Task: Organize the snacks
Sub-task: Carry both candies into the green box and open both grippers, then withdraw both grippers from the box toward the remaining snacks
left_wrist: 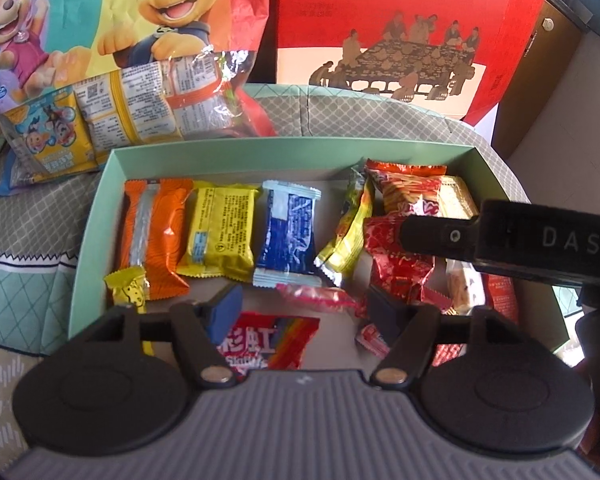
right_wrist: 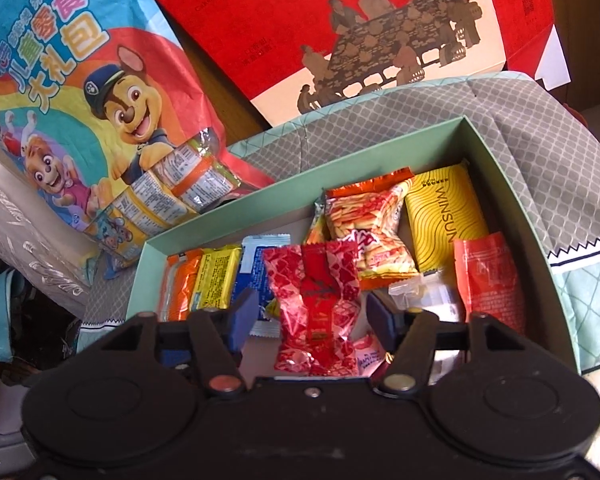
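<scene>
Box: pale green box [left_wrist: 236, 148], lidless, on a grey patterned cloth [left_wrist: 40, 216]; it holds the sorted snacks.
Row at 9 o'clock in box: orange packet [left_wrist: 156, 236], yellow packet [left_wrist: 220, 232], blue packet [left_wrist: 288, 232], side by side, flat.
Heap at 3 o'clock in box: red patterned packet [right_wrist: 316, 304], striped orange packet [right_wrist: 368, 236], yellow wavy packet [right_wrist: 444, 220], plain red pouch [right_wrist: 488, 280], overlapping, not in a row.
Box floor at 6 o'clock: rainbow packet [left_wrist: 268, 340], small pink sweet [left_wrist: 320, 296], loose.
Outside box, 11 o'clock: cartoon bag [left_wrist: 100, 12] with small packets spilling from it [left_wrist: 140, 100]; red carton [left_wrist: 400, 20] stands at 12 o'clock.
Left gripper [left_wrist: 304, 312]: spread wide, empty, above the rainbow packet.
Right gripper [right_wrist: 312, 312]: spread wide; the red patterned packet lies between the fingers, not pinched.
Step in hand: likely just after a drop into the box.
Next move: probably fetching another packet from the cartoon bag, or straightening the heap; either calls for closing squarely on one wrapper.
</scene>
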`<action>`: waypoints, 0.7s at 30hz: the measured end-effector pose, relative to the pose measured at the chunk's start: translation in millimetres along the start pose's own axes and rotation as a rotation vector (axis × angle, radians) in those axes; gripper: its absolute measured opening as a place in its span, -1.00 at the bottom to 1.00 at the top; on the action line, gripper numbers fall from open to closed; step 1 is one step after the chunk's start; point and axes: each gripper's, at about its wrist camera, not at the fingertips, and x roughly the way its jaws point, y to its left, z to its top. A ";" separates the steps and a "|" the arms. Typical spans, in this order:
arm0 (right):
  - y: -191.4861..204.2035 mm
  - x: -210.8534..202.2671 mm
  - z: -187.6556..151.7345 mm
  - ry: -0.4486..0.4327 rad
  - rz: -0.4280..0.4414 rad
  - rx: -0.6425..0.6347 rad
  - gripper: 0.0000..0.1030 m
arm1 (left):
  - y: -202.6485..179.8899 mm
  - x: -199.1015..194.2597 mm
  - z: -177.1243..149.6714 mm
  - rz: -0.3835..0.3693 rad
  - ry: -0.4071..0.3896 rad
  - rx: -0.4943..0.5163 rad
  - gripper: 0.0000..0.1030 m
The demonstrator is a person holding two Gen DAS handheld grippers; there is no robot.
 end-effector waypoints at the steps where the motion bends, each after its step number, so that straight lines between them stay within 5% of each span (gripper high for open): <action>1: 0.9 -2.5 -1.0 -0.010 -0.002 -0.006 0.84 | -0.3 -1.9 -0.6 0.025 -0.012 0.003 0.73; 8: 5.3 -15.7 -5.0 -0.016 -0.023 -0.030 1.00 | 3.4 -15.4 -3.5 0.030 -0.017 -0.011 0.97; 21: 9.6 -44.0 -30.2 0.009 -0.032 -0.028 1.00 | 2.1 -45.5 -24.3 0.003 -0.017 -0.018 1.00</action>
